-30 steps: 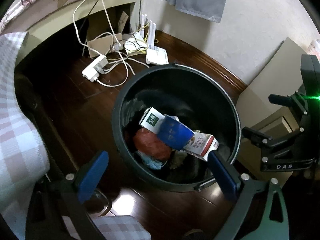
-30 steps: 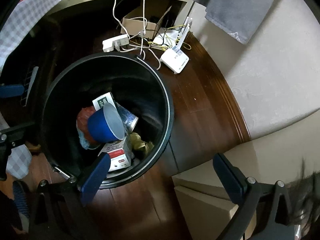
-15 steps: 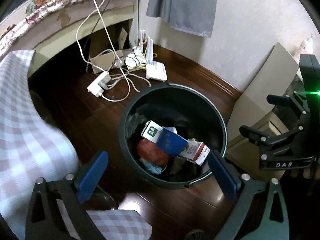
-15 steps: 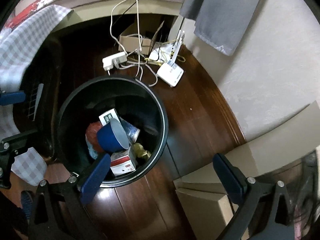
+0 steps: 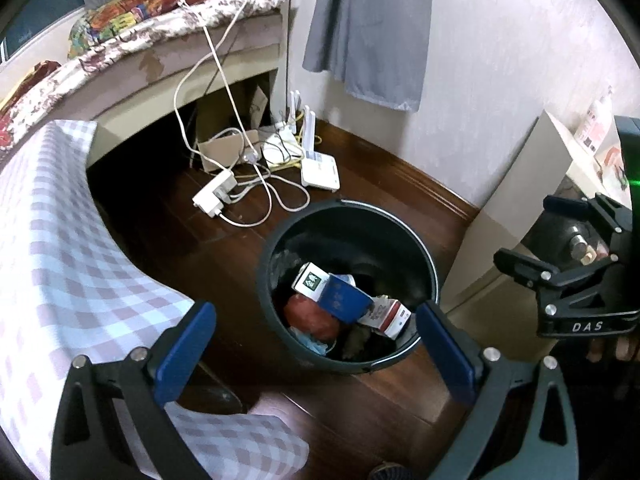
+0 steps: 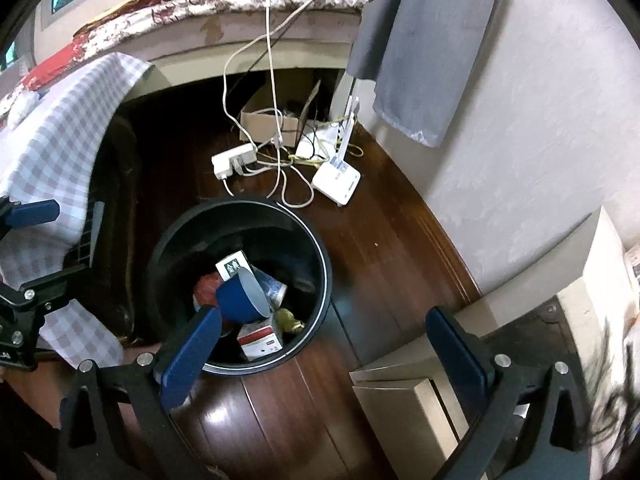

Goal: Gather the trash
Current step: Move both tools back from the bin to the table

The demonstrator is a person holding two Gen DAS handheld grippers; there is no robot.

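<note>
Both wrist views look steeply down at the floor from well above. The left view has the bin [image 5: 348, 288] at lower centre of the frame. The right view has it lower left [image 6: 240, 288]. Both share the bin, the power strip [image 5: 214, 194] [image 6: 234, 160], the router [image 5: 320, 166] [image 6: 338, 178] and the grey cloth [image 5: 368, 28] [image 6: 424, 40] on the wall.

Dim indoor light, floor glare, fisheye-warped edges.
</note>
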